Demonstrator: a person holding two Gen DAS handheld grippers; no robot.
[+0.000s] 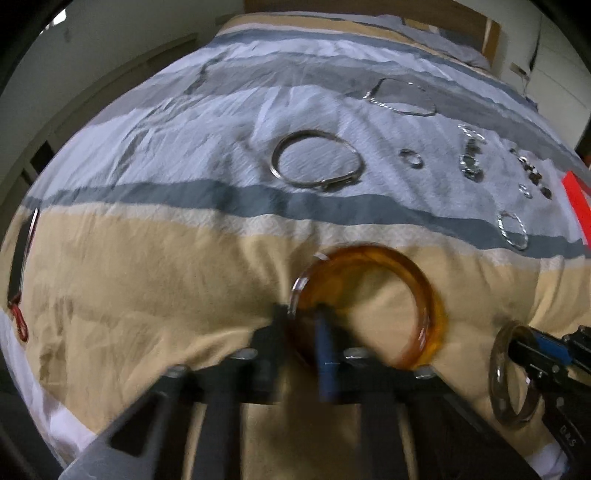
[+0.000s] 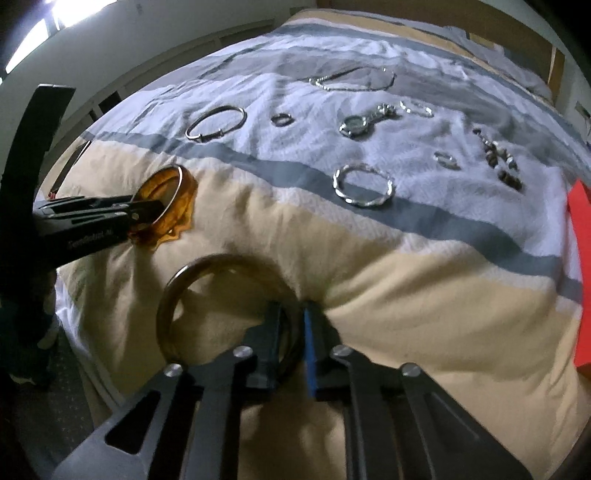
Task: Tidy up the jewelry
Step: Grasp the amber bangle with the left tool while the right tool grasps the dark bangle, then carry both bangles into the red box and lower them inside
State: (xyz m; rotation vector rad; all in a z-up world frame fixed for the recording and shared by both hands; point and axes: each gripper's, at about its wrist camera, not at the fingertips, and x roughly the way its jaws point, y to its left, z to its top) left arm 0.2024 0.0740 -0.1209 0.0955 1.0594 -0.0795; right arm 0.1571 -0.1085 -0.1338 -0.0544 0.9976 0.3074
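Note:
My left gripper (image 1: 304,314) is shut on an amber bangle (image 1: 413,280) just above the beige stripe of the bedspread; it also shows in the right wrist view (image 2: 147,208) with the amber bangle (image 2: 184,192). My right gripper (image 2: 293,310) is shut on a dark brown bangle (image 2: 177,288) low over the bed's near edge; it also shows at the lower right of the left wrist view (image 1: 517,350) with the brown bangle (image 1: 496,373). A silver bangle (image 2: 216,122), a wavy silver bracelet (image 2: 364,184), a watch (image 2: 356,125), a chain necklace (image 2: 354,79) and small rings lie farther back.
The jewelry lies on a striped bedspread (image 2: 406,295) in beige, grey and white. A red box (image 2: 581,258) stands at the right edge. A beaded piece (image 2: 498,158) lies near it. A wooden headboard (image 1: 461,22) is at the far end. A dark strap with a red clip (image 1: 20,295) lies at the left edge.

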